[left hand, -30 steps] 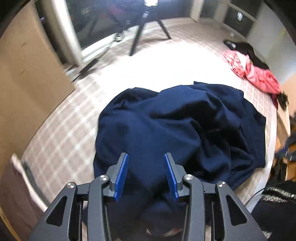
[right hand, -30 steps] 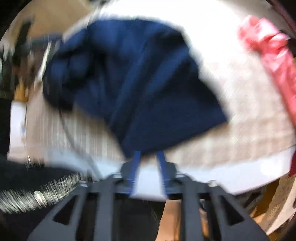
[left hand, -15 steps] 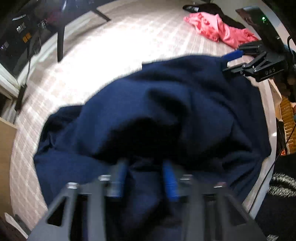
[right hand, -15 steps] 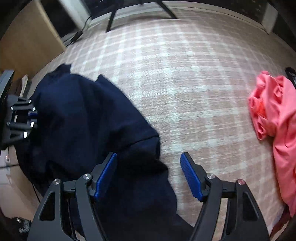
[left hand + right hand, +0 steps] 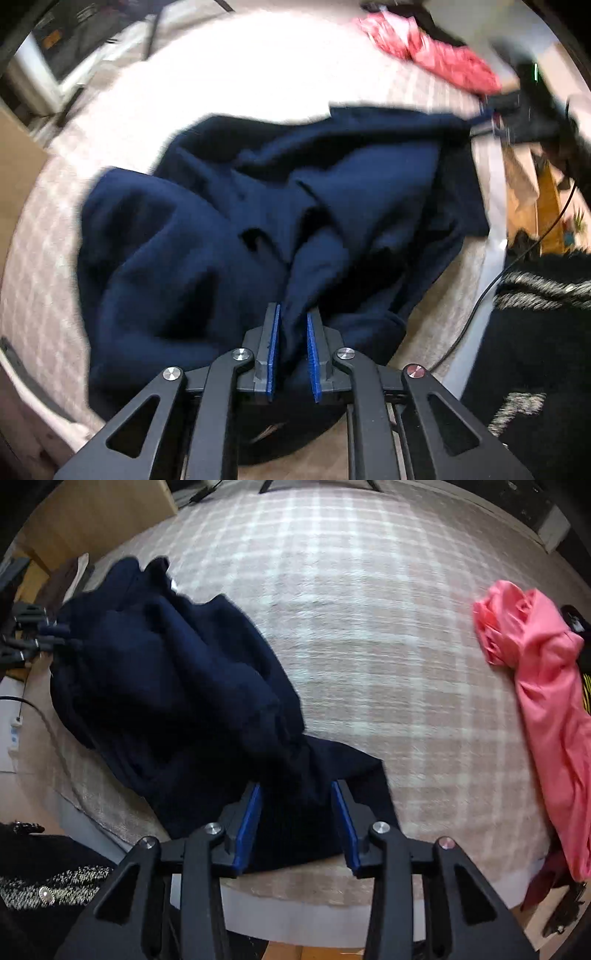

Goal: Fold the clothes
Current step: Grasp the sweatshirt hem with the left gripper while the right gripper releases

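Both tongs grip the navy garment (image 5: 229, 236) — left tongs (image 5: 293, 332) nearly shut on a ridge, right tongs (image 5: 297, 805) half-open, closing around the far bunched end — cloth stretched between them.

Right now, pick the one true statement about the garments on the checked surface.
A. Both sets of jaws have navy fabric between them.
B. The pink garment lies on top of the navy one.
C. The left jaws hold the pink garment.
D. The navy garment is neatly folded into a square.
A: navy garment fabric sits between the left gripper jaws and between the right gripper jaws; the pink garment lies apart.
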Action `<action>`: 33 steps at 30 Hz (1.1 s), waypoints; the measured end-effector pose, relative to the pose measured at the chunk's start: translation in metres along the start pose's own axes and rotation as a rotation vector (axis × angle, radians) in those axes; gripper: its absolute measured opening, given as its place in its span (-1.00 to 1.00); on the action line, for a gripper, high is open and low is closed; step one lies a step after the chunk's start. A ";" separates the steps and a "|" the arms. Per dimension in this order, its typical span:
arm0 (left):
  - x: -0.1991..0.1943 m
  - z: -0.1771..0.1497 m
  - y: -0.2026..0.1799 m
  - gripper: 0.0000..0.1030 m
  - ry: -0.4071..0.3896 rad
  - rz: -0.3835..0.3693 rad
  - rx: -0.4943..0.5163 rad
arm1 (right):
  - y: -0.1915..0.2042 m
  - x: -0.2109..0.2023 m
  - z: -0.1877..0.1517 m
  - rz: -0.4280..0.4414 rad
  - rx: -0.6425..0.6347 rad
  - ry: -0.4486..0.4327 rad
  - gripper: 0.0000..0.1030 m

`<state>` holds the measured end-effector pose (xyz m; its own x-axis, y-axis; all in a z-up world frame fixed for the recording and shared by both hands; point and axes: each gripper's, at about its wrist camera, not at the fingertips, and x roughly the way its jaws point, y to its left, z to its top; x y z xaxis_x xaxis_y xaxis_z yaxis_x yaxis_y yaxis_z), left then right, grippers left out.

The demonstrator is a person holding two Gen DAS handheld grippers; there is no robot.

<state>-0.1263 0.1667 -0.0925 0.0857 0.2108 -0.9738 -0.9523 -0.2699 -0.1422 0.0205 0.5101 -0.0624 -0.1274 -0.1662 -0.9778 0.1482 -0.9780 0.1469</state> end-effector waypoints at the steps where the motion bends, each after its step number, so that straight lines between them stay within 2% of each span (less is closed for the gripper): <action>1: -0.010 0.003 0.006 -0.59 -0.021 0.017 -0.008 | -0.008 -0.007 0.002 0.024 0.039 -0.029 -0.26; 3: -0.032 0.017 0.020 -0.43 -0.076 0.097 0.004 | -0.020 -0.014 0.014 0.066 0.115 -0.091 -0.26; 5: -0.045 0.033 0.038 -0.38 -0.110 0.161 0.025 | -0.024 -0.013 0.032 0.080 0.148 -0.125 -0.22; 8: -0.038 0.061 0.081 -0.21 -0.094 0.135 0.038 | -0.012 0.000 0.054 0.077 0.120 -0.136 -0.11; 11: -0.012 0.085 0.102 -0.20 -0.038 0.098 0.020 | 0.007 0.024 0.079 0.093 0.083 -0.123 -0.10; 14: 0.015 0.097 0.103 -0.20 0.021 0.078 0.070 | 0.020 0.048 0.098 0.087 0.045 -0.098 -0.10; 17: 0.036 0.096 0.091 -0.20 0.058 0.081 0.141 | 0.028 0.066 0.111 0.081 0.014 -0.071 -0.10; 20: 0.052 0.097 0.086 -0.20 0.079 0.101 0.165 | 0.034 0.076 0.117 0.085 -0.022 -0.053 -0.10; 26: 0.060 0.086 0.081 -0.26 0.064 0.137 0.188 | 0.053 0.087 0.124 0.046 -0.110 -0.040 -0.06; 28: 0.058 0.082 0.083 -0.33 0.047 0.142 0.168 | 0.063 0.090 0.121 0.049 -0.147 -0.039 -0.06; 30: 0.055 0.077 0.084 -0.63 0.030 0.143 0.154 | 0.074 0.092 0.118 0.043 -0.187 -0.040 -0.06; 31: 0.053 0.074 0.082 -0.70 0.022 0.142 0.157 | 0.079 0.093 0.116 0.014 -0.215 -0.047 -0.06; 33: 0.050 0.069 0.080 -0.79 0.005 0.141 0.160 | 0.086 0.094 0.113 -0.008 -0.243 -0.056 -0.35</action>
<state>-0.2188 0.2202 -0.1409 -0.0510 0.1765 -0.9830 -0.9893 -0.1434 0.0255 -0.0895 0.3961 -0.1245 -0.1826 -0.1723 -0.9680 0.3778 -0.9212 0.0927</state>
